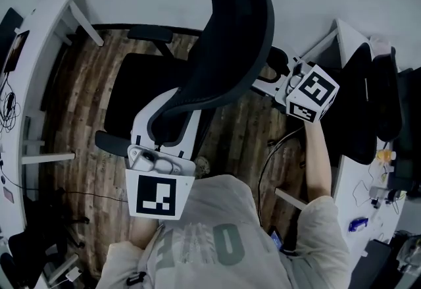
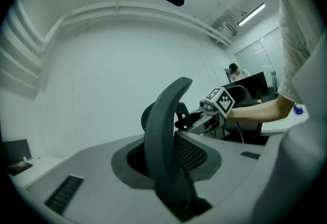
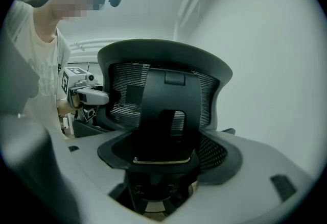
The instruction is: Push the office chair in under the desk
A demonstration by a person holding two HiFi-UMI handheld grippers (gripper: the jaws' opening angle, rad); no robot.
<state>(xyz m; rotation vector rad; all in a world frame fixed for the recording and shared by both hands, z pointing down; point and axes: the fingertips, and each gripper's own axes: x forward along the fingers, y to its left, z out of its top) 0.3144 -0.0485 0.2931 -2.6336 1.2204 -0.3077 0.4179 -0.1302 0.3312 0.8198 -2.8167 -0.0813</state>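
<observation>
A black office chair (image 1: 223, 51) with a white back frame stands on the wood floor, seen from above. Its seat (image 1: 131, 93) points toward the wall. My left gripper (image 1: 152, 141) holds the lower left edge of the backrest. In the left gripper view the curved back edge (image 2: 163, 136) rises between the closed jaws of the left gripper (image 2: 168, 190). My right gripper (image 1: 266, 80) reaches in from the right and grips the backrest's right side. In the right gripper view the right gripper (image 3: 158, 187) sits round the chair's dark spine (image 3: 166, 121).
A white desk (image 1: 41, 44) runs along the left, with cables and a screen on it. Another white desk (image 1: 355, 37) on the right carries dark bags and small items. A black cable (image 1: 276, 149) lies on the floor beside my right arm. The wall is just beyond the chair.
</observation>
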